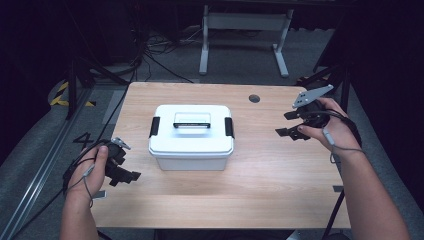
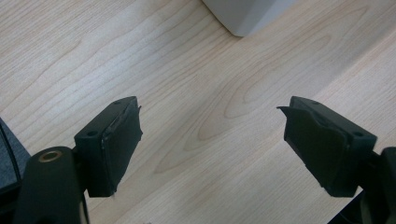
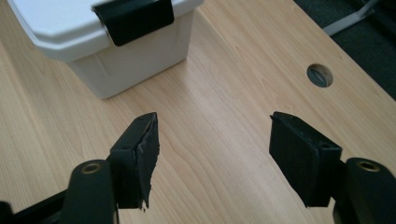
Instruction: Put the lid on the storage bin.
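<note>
White lidded box (image 1: 191, 136) sits mid tabletop (image 1: 280, 175); my left gripper (image 1: 126, 176) and right gripper (image 1: 288, 123) flank it, jaws apart, empty.

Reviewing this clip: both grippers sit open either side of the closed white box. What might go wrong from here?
1. The white plastic storage box has black latches clipped down on both ends; lifting the lid by its handle would likely raise the whole box.
2. The right gripper and left gripper hover apart from it, so uneven latch pulls might slide it across the smooth wooden table.
</note>
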`<state>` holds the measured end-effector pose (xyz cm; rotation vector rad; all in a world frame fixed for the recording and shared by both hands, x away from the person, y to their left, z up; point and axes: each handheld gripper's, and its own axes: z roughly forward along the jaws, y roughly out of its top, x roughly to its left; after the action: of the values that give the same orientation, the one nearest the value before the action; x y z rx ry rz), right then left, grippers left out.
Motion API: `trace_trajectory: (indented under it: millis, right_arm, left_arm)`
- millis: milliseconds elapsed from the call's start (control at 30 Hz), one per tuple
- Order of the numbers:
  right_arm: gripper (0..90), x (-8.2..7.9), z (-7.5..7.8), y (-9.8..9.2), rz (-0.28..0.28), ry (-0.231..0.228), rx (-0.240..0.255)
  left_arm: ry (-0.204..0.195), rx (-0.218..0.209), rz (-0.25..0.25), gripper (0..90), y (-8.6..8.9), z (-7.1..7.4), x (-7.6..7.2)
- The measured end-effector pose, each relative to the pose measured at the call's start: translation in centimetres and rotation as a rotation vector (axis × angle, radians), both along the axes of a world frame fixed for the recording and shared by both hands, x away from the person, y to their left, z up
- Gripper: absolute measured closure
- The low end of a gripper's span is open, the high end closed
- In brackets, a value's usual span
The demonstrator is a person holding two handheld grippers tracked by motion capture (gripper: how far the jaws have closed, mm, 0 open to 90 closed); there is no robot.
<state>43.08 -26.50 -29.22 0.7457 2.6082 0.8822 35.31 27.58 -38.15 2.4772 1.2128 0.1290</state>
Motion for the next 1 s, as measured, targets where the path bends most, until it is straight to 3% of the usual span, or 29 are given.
trace_trajectory:
  millis: [167,300,467,567,733,1000]
  right_arm:
    - [33.0,-0.3,-1.4,-1.3,-0.014,0.011,0.022]
    - [33.0,-0.7,-4.6,-1.8,-0.021,0.036,0.042]
    - [33.2,-0.7,-7.6,-2.1,-0.046,0.083,0.032]
    - [33.3,-0.7,-8.8,-2.2,-0.065,0.081,0.028]
    - [33.4,-0.7,-10.9,-2.0,-0.057,0.126,-0.009]
    - [32.8,-0.4,-12.9,-1.5,-0.062,0.158,-0.031]
  left_arm:
    - [-0.003,0.002,0.001,19.5,0.1,0.0,0.0]
    - [0.001,0.006,0.0,19.5,0.0,0.0,0.0]
    - [0.008,0.013,-0.001,19.5,-0.2,-0.2,0.2]
    - [0.006,0.013,-0.016,19.5,-0.4,-0.2,0.2]
    - [0.003,0.016,-0.024,19.5,-0.5,-0.1,0.3]
    - [0.011,0.014,-0.023,19.4,-0.6,-0.3,0.6]
